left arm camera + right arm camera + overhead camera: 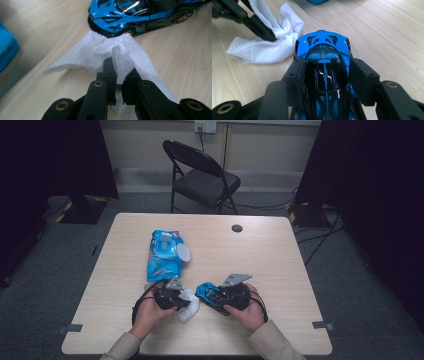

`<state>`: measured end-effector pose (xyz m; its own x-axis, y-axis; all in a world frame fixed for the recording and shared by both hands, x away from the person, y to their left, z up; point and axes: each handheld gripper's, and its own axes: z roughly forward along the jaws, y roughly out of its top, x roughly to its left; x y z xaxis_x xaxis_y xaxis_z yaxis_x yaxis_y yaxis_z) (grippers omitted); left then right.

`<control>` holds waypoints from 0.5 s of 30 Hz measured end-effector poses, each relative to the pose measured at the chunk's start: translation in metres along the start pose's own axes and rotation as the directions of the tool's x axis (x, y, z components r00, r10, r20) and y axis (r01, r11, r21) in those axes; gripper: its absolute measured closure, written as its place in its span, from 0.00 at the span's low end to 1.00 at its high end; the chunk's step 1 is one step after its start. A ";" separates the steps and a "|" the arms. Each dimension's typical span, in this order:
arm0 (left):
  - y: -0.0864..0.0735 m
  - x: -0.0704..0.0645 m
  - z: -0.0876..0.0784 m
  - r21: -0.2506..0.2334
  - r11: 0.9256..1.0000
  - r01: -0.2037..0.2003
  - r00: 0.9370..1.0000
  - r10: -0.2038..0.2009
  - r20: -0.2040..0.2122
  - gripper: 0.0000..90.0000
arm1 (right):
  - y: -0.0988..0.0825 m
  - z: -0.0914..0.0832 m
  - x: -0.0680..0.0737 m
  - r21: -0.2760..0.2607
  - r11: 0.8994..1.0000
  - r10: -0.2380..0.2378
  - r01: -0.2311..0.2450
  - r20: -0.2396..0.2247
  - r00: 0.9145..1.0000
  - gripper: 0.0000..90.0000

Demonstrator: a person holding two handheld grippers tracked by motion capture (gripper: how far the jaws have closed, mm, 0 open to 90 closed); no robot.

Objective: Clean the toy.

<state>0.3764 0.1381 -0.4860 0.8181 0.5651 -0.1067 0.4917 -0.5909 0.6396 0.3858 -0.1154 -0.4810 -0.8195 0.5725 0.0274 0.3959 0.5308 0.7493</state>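
1. The left gripper (182, 302) sits low on the table (270, 250), at about 7 o'clock from the table's middle in the high view. Its jaws are pinched together on a white wipe (117, 53).
2. In the left gripper view the wipe bunches up between the two black jaws and spreads out flat on the wood to either side.
3. The wipe's bunched top touches the nose of a blue toy car (135, 13), which lies at 12 o'clock from the jaws in that view.
4. The right gripper (212, 299) is at about 5 o'clock from the table's middle in the high view, just beside the left one.
5. In the right gripper view its jaws are clamped on the car's (324, 72) two sides, with the cabin between them and the nose pointing to 12 o'clock.
6. There the wipe (267, 47) lies at 10 o'clock from the car, against its nose, held by the left gripper (268, 35).
7. A blue wipes pack (165, 252) with its lid flipped open lies on the table at 11 o'clock from the left gripper.
8. A chair (200, 175) stands beyond the table's far edge.
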 end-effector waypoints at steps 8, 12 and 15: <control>0.009 -0.008 0.009 -0.001 1.000 0.006 1.000 -0.006 -0.015 0.93 | -0.001 0.000 0.001 -0.008 1.000 0.005 -0.005 0.004 1.000 0.53; 0.014 -0.014 0.015 0.000 1.000 0.006 1.000 -0.006 -0.007 0.94 | -0.001 0.000 0.001 -0.008 1.000 0.005 -0.005 0.004 1.000 0.53; 0.015 -0.017 0.017 -0.006 1.000 0.007 1.000 -0.007 -0.007 0.94 | -0.001 0.000 0.001 -0.007 1.000 0.007 -0.007 0.004 1.000 0.53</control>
<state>0.3751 0.1104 -0.4873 0.8127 0.5729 -0.1061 0.4952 -0.5834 0.6438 0.3846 -0.1159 -0.4816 -0.8150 0.5786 0.0304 0.3990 0.5225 0.7536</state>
